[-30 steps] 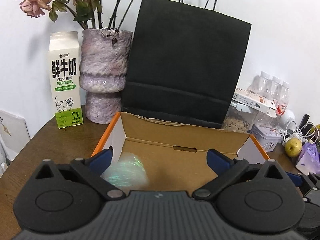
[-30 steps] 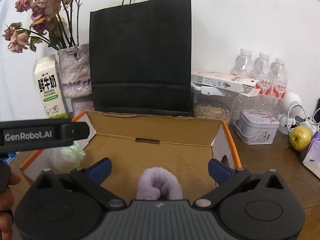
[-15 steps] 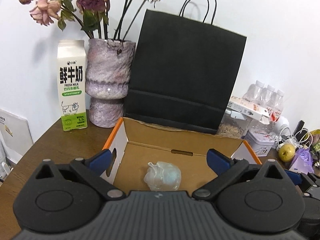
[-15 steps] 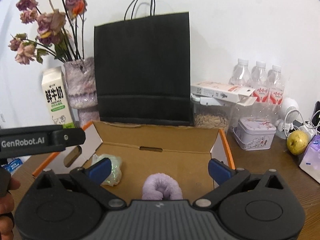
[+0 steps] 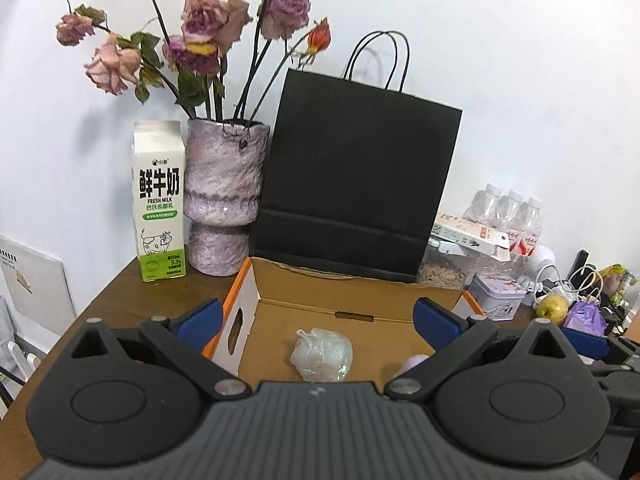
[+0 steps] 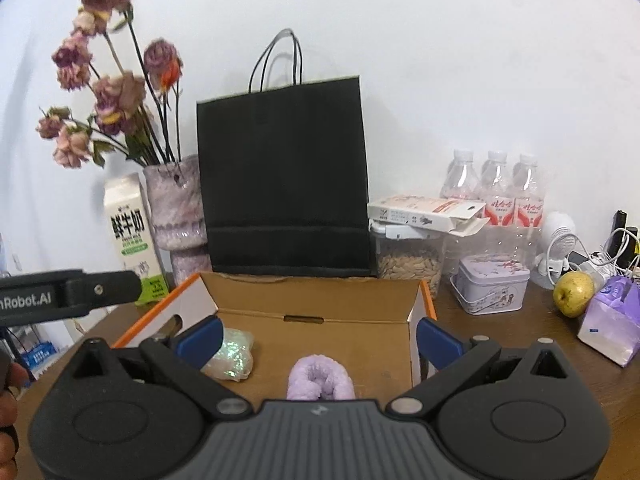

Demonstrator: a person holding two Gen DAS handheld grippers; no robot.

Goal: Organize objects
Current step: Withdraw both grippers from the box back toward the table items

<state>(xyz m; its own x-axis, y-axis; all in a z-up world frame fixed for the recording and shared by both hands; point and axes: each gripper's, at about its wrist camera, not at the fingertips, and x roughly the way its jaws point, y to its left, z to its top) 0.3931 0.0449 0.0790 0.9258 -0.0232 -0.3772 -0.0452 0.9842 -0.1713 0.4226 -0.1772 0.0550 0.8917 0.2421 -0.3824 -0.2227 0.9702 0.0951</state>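
An open cardboard box with orange edges [image 5: 316, 292] [image 6: 312, 296] lies on the wooden table in front of both grippers. Inside it lie a crumpled iridescent plastic bundle [image 5: 322, 354] [image 6: 234, 354] and a fluffy purple scrunchie [image 6: 322, 378], whose edge also shows in the left wrist view [image 5: 414, 362]. My left gripper [image 5: 316, 322] is open and empty, held above and behind the box's near side. My right gripper [image 6: 316, 338] is open and empty, with the scrunchie between its fingers below.
A black paper bag [image 5: 356, 184] stands behind the box. A milk carton [image 5: 160, 200] and a vase of dried roses [image 5: 224, 196] stand at the left. Water bottles [image 6: 496, 196], a seed jar [image 6: 412, 264], a tin [image 6: 494, 290], a pear [image 6: 574, 294] and cables are at the right.
Both grippers have pulled back and up from the box. The plastic bundle, close between the left fingers a second ago, now lies free on the box floor.
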